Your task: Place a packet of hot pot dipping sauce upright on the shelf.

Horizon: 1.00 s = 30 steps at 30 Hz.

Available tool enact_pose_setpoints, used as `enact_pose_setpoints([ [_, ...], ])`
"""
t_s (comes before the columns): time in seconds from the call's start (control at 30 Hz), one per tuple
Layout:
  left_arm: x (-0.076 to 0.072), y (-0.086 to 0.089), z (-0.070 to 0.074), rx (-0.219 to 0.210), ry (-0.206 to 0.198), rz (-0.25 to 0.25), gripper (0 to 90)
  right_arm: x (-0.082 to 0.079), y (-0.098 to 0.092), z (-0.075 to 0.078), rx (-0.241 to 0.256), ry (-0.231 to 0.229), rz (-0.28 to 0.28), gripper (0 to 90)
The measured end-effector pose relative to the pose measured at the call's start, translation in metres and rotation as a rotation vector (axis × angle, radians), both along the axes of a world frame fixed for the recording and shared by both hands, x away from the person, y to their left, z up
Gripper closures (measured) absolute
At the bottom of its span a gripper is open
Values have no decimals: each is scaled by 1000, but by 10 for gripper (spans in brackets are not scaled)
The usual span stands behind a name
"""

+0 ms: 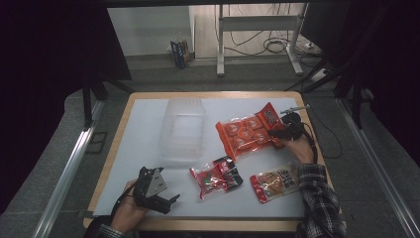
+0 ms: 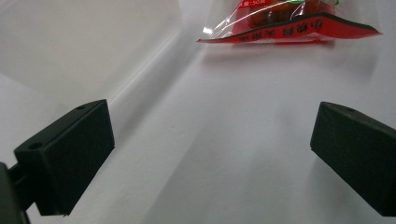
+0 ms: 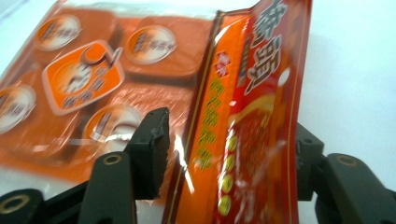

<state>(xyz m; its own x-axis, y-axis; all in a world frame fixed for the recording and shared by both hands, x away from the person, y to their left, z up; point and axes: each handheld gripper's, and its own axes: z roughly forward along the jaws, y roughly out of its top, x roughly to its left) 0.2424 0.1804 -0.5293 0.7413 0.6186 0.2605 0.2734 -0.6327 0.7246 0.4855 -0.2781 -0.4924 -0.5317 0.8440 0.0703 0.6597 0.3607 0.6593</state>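
Jaws of my right gripper [image 3: 224,154] sit on both sides of the orange snack bag's [image 3: 252,116] raised edge, not quite pinching. I think it's light, floppy and slippery. My left gripper [image 2: 212,154] waits wide open.

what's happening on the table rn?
A person works with two handheld grippers over a white mat. The right gripper has its jaws around the edge of the large orange snack bag; whether they are fully clamped is unclear. The left gripper is open, near the front edge, facing the red snack pack. A third pack lies untouched, and the clear plastic bin looks empty.
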Motion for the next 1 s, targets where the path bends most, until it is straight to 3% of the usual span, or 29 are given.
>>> enact_pose_setpoints([
  [0.1,0,0,0,-7,-2,1,0,6,1,-2,3,1,-17,502],
  [0.13,0,1,1,-11,-6,2,0,9,3,-6,-37,-6,-24,599],
  [0.23,0,1,1,-13,-6,3,0,11,6,-9,-68,-19,-25,669],
  [0.27,0,1,1,-13,-7,2,0,14,8,-11,-78,-16,-31,729],
  [0.37,-1,1,1,-13,-7,-1,0,16,9,-13,-77,-14,-27,770],
  [0.47,-1,0,2,-11,-10,-3,0,19,9,-14,-32,22,-53,879],
  [0.6,-1,1,2,-32,-4,10,0,19,8,-12,-16,38,-68,885],
  [0.73,0,2,3,-47,1,17,0,12,13,3,-62,-9,-50,886],
  [0.97,-1,1,3,-45,-1,20,0,4,14,21,-27,-42,-45,885],
  [1.0,-1,2,4,-51,0,21,0,1,15,30,-30,-59,-33,885],
])
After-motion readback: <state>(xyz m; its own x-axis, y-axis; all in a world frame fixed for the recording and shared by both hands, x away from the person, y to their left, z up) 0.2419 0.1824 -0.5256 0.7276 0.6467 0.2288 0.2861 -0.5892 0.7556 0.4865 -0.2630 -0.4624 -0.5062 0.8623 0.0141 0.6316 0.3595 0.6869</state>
